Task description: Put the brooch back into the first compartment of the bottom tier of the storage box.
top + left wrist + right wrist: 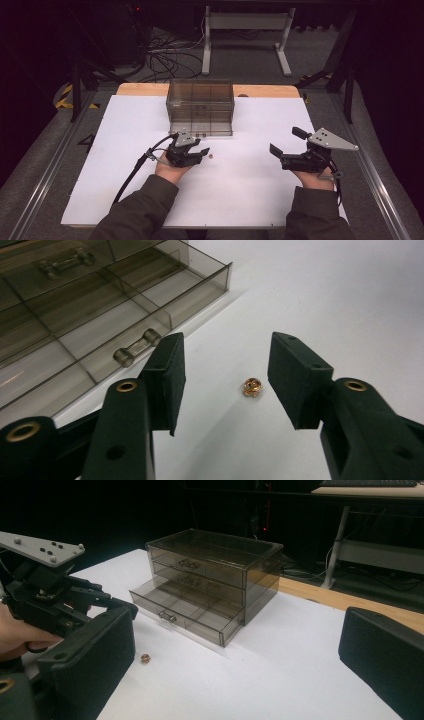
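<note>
The left gripper is hovering low over the white sheet, its jaws partly apart and straddling a small brass nut without touching it. The nut is lying just in front of the drawer box, whose bottom drawer is standing pulled out. The right gripper is waiting wide open, well off to the side. So the drawer is ready; gripping the nut, dropping it in and shutting the drawer look to be left.

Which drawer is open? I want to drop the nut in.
The bottom drawer: it is pulled out toward the nut, while the two drawers above sit flush in the cabinet.
</note>
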Action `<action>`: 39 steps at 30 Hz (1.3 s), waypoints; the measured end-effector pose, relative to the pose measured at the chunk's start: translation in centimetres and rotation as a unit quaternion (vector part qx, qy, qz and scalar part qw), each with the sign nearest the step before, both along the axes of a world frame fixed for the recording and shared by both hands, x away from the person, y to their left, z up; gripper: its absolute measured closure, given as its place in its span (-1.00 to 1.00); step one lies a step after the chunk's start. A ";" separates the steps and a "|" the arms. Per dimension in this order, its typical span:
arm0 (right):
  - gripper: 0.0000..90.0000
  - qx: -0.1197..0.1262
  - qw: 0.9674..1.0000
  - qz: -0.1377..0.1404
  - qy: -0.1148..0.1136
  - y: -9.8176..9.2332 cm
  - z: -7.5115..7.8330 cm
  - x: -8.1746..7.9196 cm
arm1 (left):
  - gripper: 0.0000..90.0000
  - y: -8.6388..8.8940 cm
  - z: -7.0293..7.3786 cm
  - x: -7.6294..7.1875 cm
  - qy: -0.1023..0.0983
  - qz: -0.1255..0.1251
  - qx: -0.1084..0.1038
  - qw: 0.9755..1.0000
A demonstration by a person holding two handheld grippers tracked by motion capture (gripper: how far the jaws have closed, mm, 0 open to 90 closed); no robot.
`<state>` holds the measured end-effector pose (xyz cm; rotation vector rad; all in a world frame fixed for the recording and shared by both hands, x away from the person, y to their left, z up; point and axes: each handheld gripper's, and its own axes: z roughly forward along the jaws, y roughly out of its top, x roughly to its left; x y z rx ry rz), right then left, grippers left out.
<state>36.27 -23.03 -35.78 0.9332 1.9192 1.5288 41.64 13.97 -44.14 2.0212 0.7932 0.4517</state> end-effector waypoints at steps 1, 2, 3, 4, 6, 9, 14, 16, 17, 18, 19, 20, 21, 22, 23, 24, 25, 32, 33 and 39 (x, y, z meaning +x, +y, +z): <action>-0.95 0.001 1.000 0.001 0.000 0.0 0.0 0.0 | 0.16 -0.1 -0.1 0.0 -0.001 -0.003 0.005 1.000; -0.95 0.001 1.000 0.001 0.000 0.0 0.0 0.0 | 0.16 -0.3 -0.1 0.1 0.002 -0.003 0.006 1.000; -0.95 0.001 1.000 0.000 0.000 0.0 0.0 0.0 | 0.17 -0.4 -0.2 0.1 0.004 -0.003 0.007 1.000; -0.95 0.001 1.000 0.000 0.000 -0.1 0.0 0.0 | 0.19 -0.5 -0.2 0.2 0.004 -0.003 0.009 1.000; -0.95 0.002 1.000 0.000 0.000 -0.1 0.0 0.0 | 0.21 -0.6 -0.4 0.3 0.011 -0.002 0.009 1.000; -0.95 0.003 1.000 -0.001 0.001 -0.2 0.0 0.0 | 0.25 -0.8 -0.6 0.6 0.019 -0.002 0.009 1.000; -0.95 0.002 1.000 0.000 0.000 -0.1 0.0 0.0 | 0.33 -1.3 -1.1 0.7 0.027 -0.008 0.015 0.999; -0.95 0.003 1.000 0.001 0.000 -0.1 0.0 0.0 | 0.39 -1.6 -1.2 0.7 0.029 -0.009 0.020 0.999; -0.95 0.003 1.000 0.001 0.000 -0.1 0.0 0.0 | 0.39 -1.7 -1.2 0.8 0.031 -0.010 0.022 0.999; -0.95 0.003 1.000 0.001 0.000 -0.1 0.0 0.0 | 0.40 -1.8 -1.3 0.8 0.035 -0.010 0.021 0.999; -0.95 0.002 1.000 0.001 0.000 -0.1 0.0 0.0 | 0.41 -1.8 -1.3 0.9 0.038 -0.008 0.025 0.999; -0.95 0.003 1.000 0.001 0.000 -0.1 0.0 0.0 | 0.41 -1.9 -1.4 1.0 0.042 -0.007 0.023 0.999; -0.95 0.003 1.000 0.001 0.000 -0.1 0.0 0.0 | 0.43 -2.0 -1.5 1.0 0.044 -0.008 0.025 0.999; -0.95 0.003 1.000 0.001 0.000 -0.1 0.0 0.0 | 0.43 -2.0 -1.5 1.1 0.046 -0.008 0.026 0.999; -0.95 0.003 1.000 0.000 0.000 -0.1 0.0 0.0 | 0.44 -2.1 -1.6 1.1 0.047 -0.008 0.027 0.999; -0.95 0.004 1.000 0.000 0.001 -0.1 0.0 0.0 | 0.45 -2.1 -1.6 1.1 0.049 -0.008 0.026 0.998; -0.95 0.004 1.000 0.000 0.001 -0.2 0.0 0.0 | 0.45 -2.1 -1.6 1.2 0.047 -0.008 0.028 0.998; -0.95 0.005 1.000 0.000 0.001 -0.2 0.0 0.0 | 0.48 -2.4 -1.8 1.4 0.053 -0.013 0.030 0.998; -0.95 0.005 1.000 0.000 0.001 -0.2 0.0 0.0 | 0.48 -2.5 -1.8 1.4 0.054 -0.013 0.031 0.998; -0.95 0.005 1.000 0.001 0.001 -0.2 0.0 0.0 | 0.51 -2.7 -2.1 1.5 0.056 -0.011 0.045 0.997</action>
